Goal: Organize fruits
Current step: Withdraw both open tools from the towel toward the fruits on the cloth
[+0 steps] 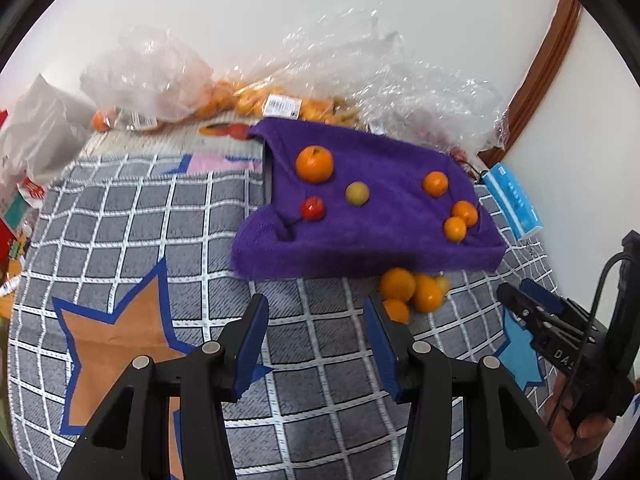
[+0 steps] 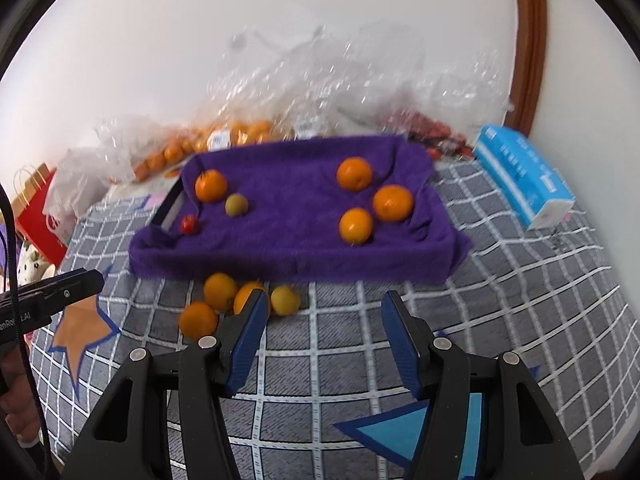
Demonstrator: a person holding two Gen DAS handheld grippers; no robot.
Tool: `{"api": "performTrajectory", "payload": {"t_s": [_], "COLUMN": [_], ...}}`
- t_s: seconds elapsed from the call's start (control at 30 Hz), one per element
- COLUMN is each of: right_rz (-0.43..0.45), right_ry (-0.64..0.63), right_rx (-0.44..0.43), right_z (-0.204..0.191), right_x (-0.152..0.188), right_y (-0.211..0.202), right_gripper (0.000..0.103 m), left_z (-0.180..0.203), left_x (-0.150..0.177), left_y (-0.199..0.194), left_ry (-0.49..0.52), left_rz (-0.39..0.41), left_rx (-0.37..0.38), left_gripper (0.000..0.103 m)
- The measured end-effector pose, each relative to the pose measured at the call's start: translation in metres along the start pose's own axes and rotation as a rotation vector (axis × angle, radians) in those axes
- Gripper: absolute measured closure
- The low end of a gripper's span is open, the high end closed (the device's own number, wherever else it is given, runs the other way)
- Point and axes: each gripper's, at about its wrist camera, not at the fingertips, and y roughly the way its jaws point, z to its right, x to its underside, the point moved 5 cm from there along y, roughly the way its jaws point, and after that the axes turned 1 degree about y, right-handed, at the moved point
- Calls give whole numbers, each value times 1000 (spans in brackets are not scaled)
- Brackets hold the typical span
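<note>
Both tongs, left (image 1: 316,338) and right (image 2: 322,334), gape empty; loose oranges (image 2: 220,292) at eleven o'clock below purple towel-covered tray (image 2: 288,248); "DAS" lettering partly readable

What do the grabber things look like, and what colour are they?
Each gripper, left and right, has black angular arms with triangle-shaped holes and round silver bolts. The jaws are lined with ribbed blue pads. Seen from the side, the right one carries white lettering and a black cable. Bare hands hold the handles.

Bright even daylight, fisheye-curved edges, slight motion blur.
</note>
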Motion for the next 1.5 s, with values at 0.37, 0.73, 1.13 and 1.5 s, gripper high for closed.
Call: {"api": "performTrajectory", "payload": {"t_s": [0.37, 0.73, 1.13, 1.5], "right_rz": [-86, -96, -116, -107], "right_ry": [-26, -50, -66, -114], "right_rx": [-20, -6, -60, -75], "right_z": [-31, -51, -59, -75], "right_x": [4, -1, -2, -4], "right_y": [49, 67, 66, 70], "right_gripper": [44, 45, 44, 32], "left_z": [-39, -63, -69, -73], "left_x": [-1, -1, -1, -1], "left_y": [26, 40, 44, 47], "left_ry": [-38, -59, -86, -99], "left_rz": [-26, -35, -45, -55], "left_rx": [17, 22, 44, 47], "left_gripper": [56, 56, 56, 56]}}
